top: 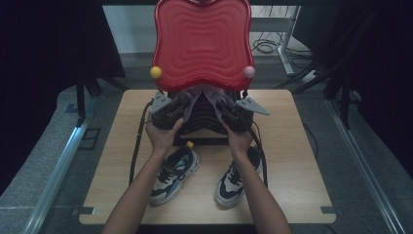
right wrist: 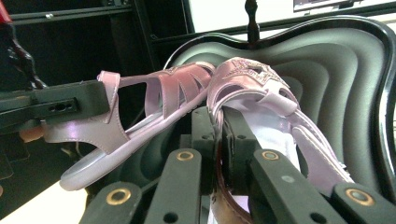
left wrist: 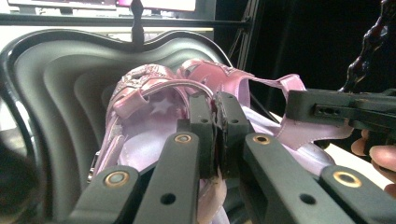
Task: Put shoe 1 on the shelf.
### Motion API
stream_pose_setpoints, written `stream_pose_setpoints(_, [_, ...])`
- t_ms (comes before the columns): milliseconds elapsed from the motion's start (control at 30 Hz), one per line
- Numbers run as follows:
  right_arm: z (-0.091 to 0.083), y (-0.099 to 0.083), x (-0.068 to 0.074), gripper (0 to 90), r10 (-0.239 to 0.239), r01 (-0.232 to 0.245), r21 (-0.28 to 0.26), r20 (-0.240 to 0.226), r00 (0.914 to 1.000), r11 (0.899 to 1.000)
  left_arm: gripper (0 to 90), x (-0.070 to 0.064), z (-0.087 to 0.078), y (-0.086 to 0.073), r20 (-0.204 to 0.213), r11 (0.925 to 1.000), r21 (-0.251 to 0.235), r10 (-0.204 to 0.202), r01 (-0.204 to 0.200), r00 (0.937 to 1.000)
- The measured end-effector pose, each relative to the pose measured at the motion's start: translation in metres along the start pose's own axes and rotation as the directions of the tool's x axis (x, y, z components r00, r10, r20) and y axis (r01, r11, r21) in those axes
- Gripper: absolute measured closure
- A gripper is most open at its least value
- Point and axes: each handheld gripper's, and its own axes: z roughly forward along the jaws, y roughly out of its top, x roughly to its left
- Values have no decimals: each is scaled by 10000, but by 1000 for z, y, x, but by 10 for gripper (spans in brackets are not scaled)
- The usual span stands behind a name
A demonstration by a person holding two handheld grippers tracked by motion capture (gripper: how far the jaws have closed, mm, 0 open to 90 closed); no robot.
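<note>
Two pink sandals [top: 207, 95] lie side by side on a black moulded tray [left wrist: 51, 93] under a red tray [top: 202, 44]. In the left gripper view, my left gripper [left wrist: 215, 100] is shut on the inner edge of the glittery sandal [left wrist: 140, 100]. The other sandal [left wrist: 261, 86] lies to its right, with the right gripper [left wrist: 322, 109] at its heel strap. In the right gripper view, my right gripper [right wrist: 215, 116] is shut on the edge of the star-topped sandal [right wrist: 261, 88]. Beside it the strappy sandal [right wrist: 159, 98] has the left gripper [right wrist: 65, 107] at its heel.
A stacked rack stands at the far middle of the wooden table [top: 292, 146]; its red tray carries a yellow ball [top: 156, 72] and a pink ball [top: 249, 72] at the front corners. Two sneakers [top: 175, 173] [top: 236, 179] lie near the front, under my forearms.
</note>
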Motion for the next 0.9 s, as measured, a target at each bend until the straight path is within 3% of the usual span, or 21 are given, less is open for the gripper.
stream_pose_setpoints(233, [9, -1, 2, 851, -424, 430, -173, 310, 9986, 9989, 869, 3, 8, -2, -140, 9989, -64, 472, -473, 9988])
stream_pose_setpoints(500, [16, -12, 2, 848, -1028, 1032, -24, 611, 9928, 9947, 867, 4, 10, -12, -112, 9962, 225, 844, -841, 9964])
stream_pose_setpoints(700, [17, -18, 2, 840, -1292, 1255, 692, 522, 9902, 9897, 861, 5, 9, -23, -6, 9922, 668, 1053, -1050, 9944])
stream_pose_setpoints(900, [18, -21, 0, 834, -1234, 1183, 1248, 335, 9918, 9851, 848, 7, 9, -33, 148, 9905, 910, 1021, -1030, 9947])
